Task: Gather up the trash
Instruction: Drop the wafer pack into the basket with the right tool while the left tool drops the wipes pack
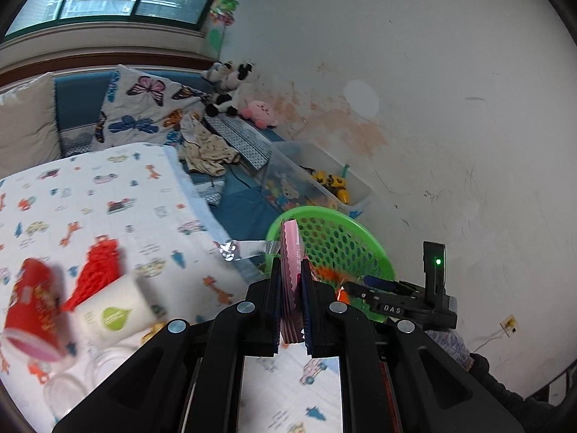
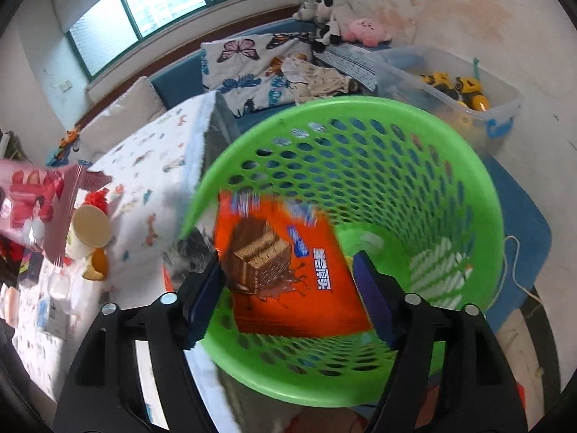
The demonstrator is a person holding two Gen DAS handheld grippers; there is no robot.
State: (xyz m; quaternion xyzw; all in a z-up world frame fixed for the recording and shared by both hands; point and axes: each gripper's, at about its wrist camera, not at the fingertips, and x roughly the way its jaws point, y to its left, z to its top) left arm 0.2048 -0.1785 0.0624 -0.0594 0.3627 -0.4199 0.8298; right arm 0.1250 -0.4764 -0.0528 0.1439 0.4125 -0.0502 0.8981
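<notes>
My left gripper (image 1: 290, 265) is shut on a flat pink packet (image 1: 291, 241), held edge-on just in front of the green mesh basket (image 1: 324, 213). The same pink packet (image 2: 32, 195) shows at the left edge of the right wrist view. My right gripper (image 2: 288, 259) hangs over the mouth of the green basket (image 2: 360, 103), its jaws open. An orange wafer wrapper (image 2: 306, 299), blurred, lies between the jaws inside the basket, and the pads stand off its edges.
A red paper cup (image 1: 32, 310), a white paper cup (image 1: 111, 317), a red foam net (image 1: 97, 270) and a foil strip (image 1: 245, 249) lie on the printed bed sheet (image 1: 126, 195). A clear toy bin (image 1: 353, 187) stands behind the basket by the wall.
</notes>
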